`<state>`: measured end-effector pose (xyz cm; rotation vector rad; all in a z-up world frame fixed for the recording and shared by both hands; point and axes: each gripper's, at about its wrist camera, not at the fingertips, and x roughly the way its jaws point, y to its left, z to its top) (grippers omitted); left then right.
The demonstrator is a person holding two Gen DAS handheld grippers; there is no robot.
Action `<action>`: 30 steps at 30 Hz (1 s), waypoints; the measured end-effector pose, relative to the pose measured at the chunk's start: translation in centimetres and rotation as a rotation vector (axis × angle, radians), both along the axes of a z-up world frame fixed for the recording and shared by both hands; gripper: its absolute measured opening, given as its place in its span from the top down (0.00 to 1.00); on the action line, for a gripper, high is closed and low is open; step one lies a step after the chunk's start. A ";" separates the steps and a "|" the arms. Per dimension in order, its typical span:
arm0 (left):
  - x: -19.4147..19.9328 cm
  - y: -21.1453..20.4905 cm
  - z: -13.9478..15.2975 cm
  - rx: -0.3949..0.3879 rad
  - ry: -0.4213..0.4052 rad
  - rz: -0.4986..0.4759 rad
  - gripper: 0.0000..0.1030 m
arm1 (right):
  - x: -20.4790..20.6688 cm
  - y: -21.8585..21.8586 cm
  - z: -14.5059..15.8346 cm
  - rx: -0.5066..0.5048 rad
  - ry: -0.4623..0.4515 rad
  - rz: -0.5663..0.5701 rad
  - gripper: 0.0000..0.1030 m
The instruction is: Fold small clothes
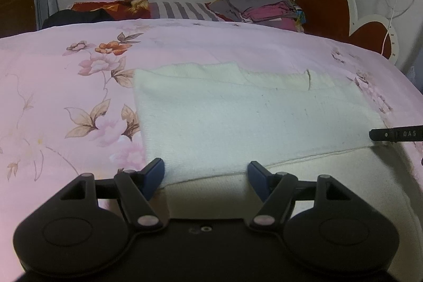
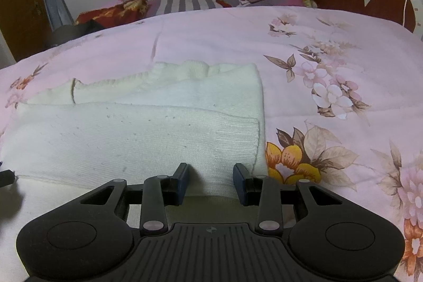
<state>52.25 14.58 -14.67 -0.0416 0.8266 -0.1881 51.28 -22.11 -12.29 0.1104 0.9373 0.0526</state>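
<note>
A cream knitted garment [image 1: 238,120] lies flat on the pink floral bedspread [image 1: 53,97], partly folded, with a sleeve laid across it. My left gripper [image 1: 206,173] is open, its blue fingertips [image 1: 154,173] hovering over the garment's near left edge, holding nothing. In the right wrist view the same garment [image 2: 132,134] fills the left half. My right gripper [image 2: 211,176] is open over the garment's near right corner by the ribbed cuff [image 2: 238,144]. A tip of the right gripper shows at the right edge of the left wrist view [image 1: 394,135].
A stack of folded clothes [image 1: 261,4] sits at the far side of the bed by the heart-shaped headboard [image 1: 325,1]. A red patterned cloth [image 1: 111,8] and a striped sheet [image 1: 185,9] lie beyond the bedspread. A window and curtains are behind.
</note>
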 end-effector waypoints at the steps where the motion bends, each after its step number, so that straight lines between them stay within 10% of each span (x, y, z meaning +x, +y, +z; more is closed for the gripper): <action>1: 0.0 -0.1 0.0 0.004 0.000 0.000 0.33 | 0.0 0.0 0.0 0.000 0.001 0.002 0.64; 7: -0.1 -0.8 0.1 0.067 0.005 -0.015 0.29 | 0.0 -0.5 0.0 0.018 -0.001 0.013 0.64; 9: -1.1 -0.5 0.7 0.063 -0.006 0.005 0.09 | -1.0 -1.3 1.1 0.065 -0.043 -0.013 0.64; 12: -3.9 0.3 1.2 0.068 -0.033 0.031 0.05 | -3.9 -2.9 2.9 0.119 -0.099 -0.012 0.62; 15: -7.6 1.3 1.4 0.072 -0.015 0.054 0.06 | -7.4 -5.6 3.5 0.153 -0.097 -0.057 0.16; 17: -10.6 2.3 1.8 0.037 -0.011 0.067 0.12 | -10.3 -8.0 3.7 0.193 -0.086 -0.067 0.16; 22: -18.2 4.2 2.1 -0.038 -0.005 0.129 0.28 | -18.2 -13.3 3.7 0.337 -0.044 -0.147 0.56; 30: -27.1 4.1 1.4 -0.218 0.074 0.133 0.50 | -29.1 -14.7 1.9 0.522 0.049 -0.128 0.56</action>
